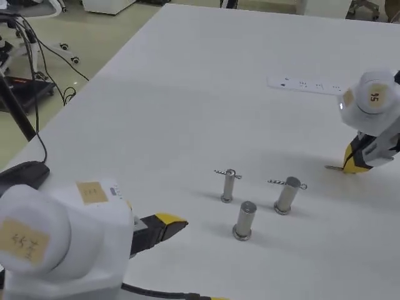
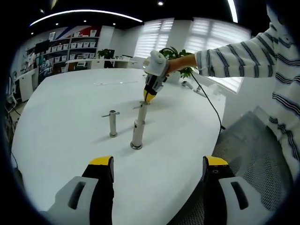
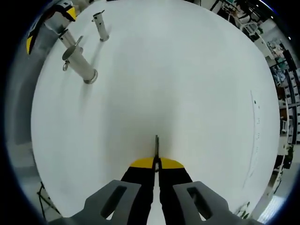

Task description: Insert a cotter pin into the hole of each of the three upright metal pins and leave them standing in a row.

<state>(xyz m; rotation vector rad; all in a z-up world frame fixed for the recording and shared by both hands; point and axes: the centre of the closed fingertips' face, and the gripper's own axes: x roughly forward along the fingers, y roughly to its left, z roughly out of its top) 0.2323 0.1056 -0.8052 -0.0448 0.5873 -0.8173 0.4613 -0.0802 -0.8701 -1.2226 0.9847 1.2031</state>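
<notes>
stretching wide and white, the table [image 1: 187, 94] is leaving plenty of bare room around the work. its left edge is running diagonally past the floor [image 1: 106, 37], well apart from the pins, and a power strip [image 1: 306, 84] is lying far back toward the right.

the three metal pins [image 2: 137, 133] are standing upright in a loose cluster near the front middle, apart from one another. the back-left pin [image 1: 229, 185] is carrying a cotter pin [image 1: 226, 173] through its top, the wire sticking out sideways. the right pin [image 1: 286, 196] is carrying a second cotter pin [image 1: 287, 183], its loop end showing at the right. the front pin [image 1: 244, 220] is showing a plain rounded top.

the right gripper [image 1: 355, 164] is hanging low near the table surface, off to the right of the cluster. its jaws are clenching a third cotter pin [image 3: 156, 143] — a thin grey sliver poking out past the yellow tips. whether the wire is touching the table i cannot tell.

the left gripper [image 2: 159, 164] is sitting back at the near left, well apart from the pins — jaws spread wide and released, looking along the table toward the cluster.
</notes>
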